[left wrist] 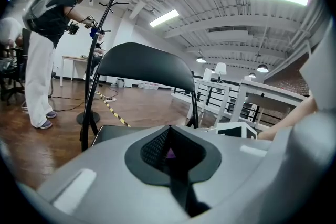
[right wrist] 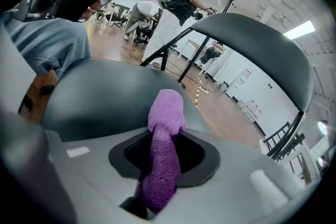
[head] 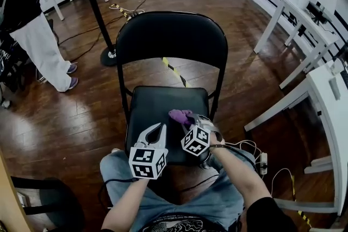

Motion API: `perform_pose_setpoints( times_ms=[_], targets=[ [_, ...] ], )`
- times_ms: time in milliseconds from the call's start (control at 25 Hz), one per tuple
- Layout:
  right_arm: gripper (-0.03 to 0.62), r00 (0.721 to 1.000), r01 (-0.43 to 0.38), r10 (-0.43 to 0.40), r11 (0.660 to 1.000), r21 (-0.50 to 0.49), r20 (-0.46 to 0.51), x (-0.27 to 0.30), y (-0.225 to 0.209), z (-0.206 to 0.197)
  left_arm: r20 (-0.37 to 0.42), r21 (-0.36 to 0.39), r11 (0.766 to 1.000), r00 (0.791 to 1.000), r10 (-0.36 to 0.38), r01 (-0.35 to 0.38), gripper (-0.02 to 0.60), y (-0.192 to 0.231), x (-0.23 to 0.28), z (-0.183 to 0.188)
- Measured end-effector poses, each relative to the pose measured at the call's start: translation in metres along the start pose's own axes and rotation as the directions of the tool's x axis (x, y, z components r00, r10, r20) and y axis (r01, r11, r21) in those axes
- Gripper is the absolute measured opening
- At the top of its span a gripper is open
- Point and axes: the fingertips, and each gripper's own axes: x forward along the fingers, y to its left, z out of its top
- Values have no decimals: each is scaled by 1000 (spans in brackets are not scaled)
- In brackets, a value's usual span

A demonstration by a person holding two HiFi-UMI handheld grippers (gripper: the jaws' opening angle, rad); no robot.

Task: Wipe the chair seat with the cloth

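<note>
A black folding chair stands in front of me, its padded seat (head: 155, 103) bare except for a purple cloth (head: 181, 116) near the front right. My right gripper (head: 191, 121) is shut on that cloth, low over the seat. In the right gripper view the cloth (right wrist: 166, 113) runs up between the jaws of the right gripper (right wrist: 165, 152) and bunches past the tips over the seat (right wrist: 100, 94). My left gripper (head: 159, 127) hovers over the seat's front edge, left of the cloth, shut and holding nothing. In the left gripper view the left gripper (left wrist: 170, 152) faces the backrest (left wrist: 142, 63).
A person (head: 30, 19) stands at the far left beside a coat stand (head: 107, 54). White tables (head: 304, 30) line the right side. A power strip and cables (head: 262, 163) lie on the wood floor at my right. Another dark chair (head: 51, 204) sits at bottom left.
</note>
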Motion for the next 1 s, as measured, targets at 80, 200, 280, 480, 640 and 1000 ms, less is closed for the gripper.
perform_pose_setpoints(
  times_ms=[80,200,280,480,640,1000],
  targets=[
    [91,1000,-7,7,1000,14,12,-12,13,-2,4,-11,1000,1000,2,-2,3,-3,0,-1],
    [91,999,-18,18,1000,22,30,-32,33,-4,11,-17,1000,1000,2,-2,4,-9,1,0],
    [91,999,-32,31,999,17,39,-44,50,-6,16,-19,1000,1000,-4,4,4,-14,1,1],
    [92,996,-69,68,998,8,57,-68,86,-8,24,-15,1000,999,-22,22,5,-28,4,4],
    [92,994,-94,93,995,14,64,-82,110,-12,22,-13,999,999,-43,43,4,-42,6,2],
    [91,989,-127,126,992,11,84,-98,135,-14,27,2,998,998,-62,62,4,-57,9,5]
  ],
)
